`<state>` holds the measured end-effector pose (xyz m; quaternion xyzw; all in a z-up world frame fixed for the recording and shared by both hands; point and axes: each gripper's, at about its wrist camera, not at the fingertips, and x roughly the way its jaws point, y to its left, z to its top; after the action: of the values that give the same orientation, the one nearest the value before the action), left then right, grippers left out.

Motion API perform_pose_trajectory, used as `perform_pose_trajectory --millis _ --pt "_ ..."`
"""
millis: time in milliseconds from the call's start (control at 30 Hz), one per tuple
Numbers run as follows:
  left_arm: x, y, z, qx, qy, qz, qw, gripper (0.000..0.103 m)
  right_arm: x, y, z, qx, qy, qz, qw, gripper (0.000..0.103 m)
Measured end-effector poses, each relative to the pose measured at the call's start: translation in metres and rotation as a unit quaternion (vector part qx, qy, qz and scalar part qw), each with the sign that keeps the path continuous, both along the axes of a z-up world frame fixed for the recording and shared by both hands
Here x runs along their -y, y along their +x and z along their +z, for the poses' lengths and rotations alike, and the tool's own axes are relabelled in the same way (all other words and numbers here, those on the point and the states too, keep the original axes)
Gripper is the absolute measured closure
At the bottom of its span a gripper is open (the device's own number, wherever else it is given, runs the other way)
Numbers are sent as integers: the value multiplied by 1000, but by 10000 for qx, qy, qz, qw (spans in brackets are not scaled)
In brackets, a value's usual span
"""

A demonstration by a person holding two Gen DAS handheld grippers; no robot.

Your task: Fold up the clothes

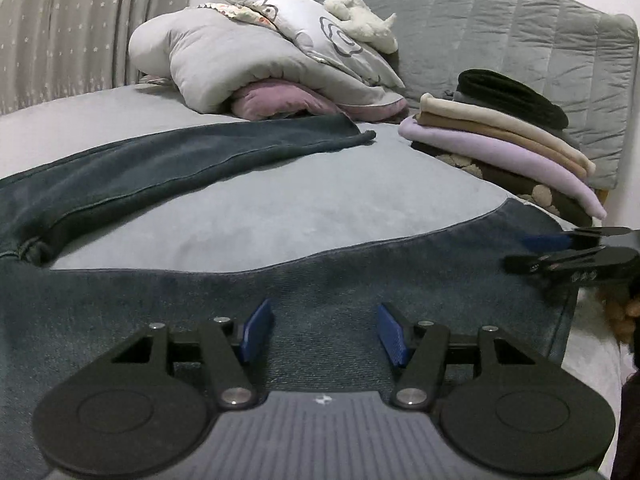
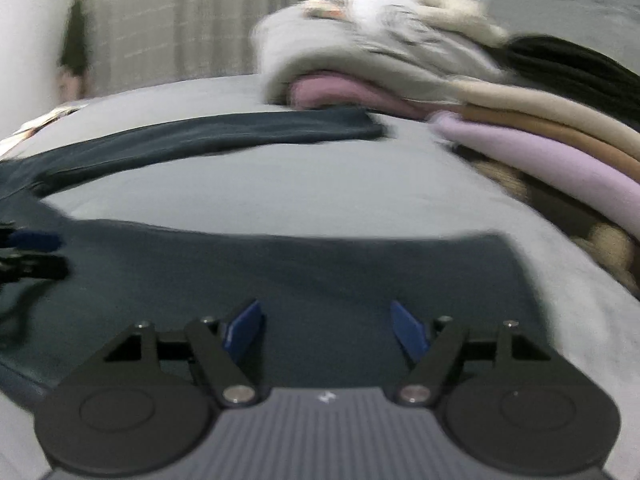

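Observation:
A pair of dark blue jeans [image 1: 328, 280] lies spread on the grey bed, one leg [image 1: 180, 160] stretching toward the pillows, the other under both grippers. My left gripper [image 1: 324, 330] hovers just over the near leg, its blue pads apart with only flat denim below them. The right gripper [image 1: 532, 250] shows at the right edge of the left wrist view, near the leg's hem. In the blurred right wrist view the right gripper [image 2: 326, 330] stands open above the same jeans [image 2: 280, 272], nothing between its pads. The left gripper [image 2: 28, 252] appears at that view's left edge.
A stack of folded clothes [image 1: 500, 140] in lilac, beige and black sits at the bed's right by the grey headboard [image 1: 520, 28]. Rolled duvet and pillows [image 1: 248, 64] with a plush toy lie at the back. A curtain [image 1: 60, 28] hangs at left.

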<state>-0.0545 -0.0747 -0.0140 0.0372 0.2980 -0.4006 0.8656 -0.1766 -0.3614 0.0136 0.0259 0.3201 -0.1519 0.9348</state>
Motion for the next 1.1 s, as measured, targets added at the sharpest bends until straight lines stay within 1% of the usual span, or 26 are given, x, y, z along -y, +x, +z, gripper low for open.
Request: perform_pose_trajectory --millis 100,133,200,233,333,433,500,567,600,700,767,867,900,967,1000,1067,1100 --pt "1 -1 1 31 21 8 10000 44 35 -20 3 44 226 -661 9975 32" --pt "1 -1 1 40 30 12 10000 44 46 -25 4 60 324 -893 9955 27" --pt "0 -4 4 98 109 95 9998 44 65 -35 7 100 507 -1319 9899 31" --pt "0 -5 6 108 136 133 9998 44 67 -36 10 139 533 -1390 9888 31" --pt "-12 -9 15 174 227 394 9988 44 53 -31 23 300 332 -1246 9912 31" --pt "-39 -8 22 297 326 771 9960 44 34 -19 30 384 198 -989 9942 28" --pt "-62 -3 28 343 374 1093 9927 44 21 -7 32 407 189 -849 9954 26" --pt "-77 1 32 354 351 1297 9903 44 11 5 34 424 261 -741 9960 25" --pt "-95 8 37 361 306 1543 9869 44 5 13 34 426 316 -659 9964 25" --pt "-130 24 47 361 209 2101 9768 43 -9 36 37 418 394 -489 9971 25" --pt "-152 38 50 326 158 2489 9679 43 -20 50 38 383 443 -395 9975 25" --pt "-185 60 55 347 149 3130 9490 42 -32 70 39 324 494 -278 9979 22" --pt "-198 67 56 369 78 3307 9430 42 -36 77 39 304 512 -238 9979 21" --pt "-217 83 59 418 -22 3437 9382 42 -42 85 39 269 537 -190 9980 20" --pt "-224 92 60 426 -33 3466 9371 42 -45 93 36 235 576 -173 9979 20" --pt "-236 111 62 375 13 3445 9380 42 -49 107 31 184 695 -183 9972 20" --pt "-240 125 62 326 91 3400 9398 43 -50 112 27 169 775 -195 9967 20"
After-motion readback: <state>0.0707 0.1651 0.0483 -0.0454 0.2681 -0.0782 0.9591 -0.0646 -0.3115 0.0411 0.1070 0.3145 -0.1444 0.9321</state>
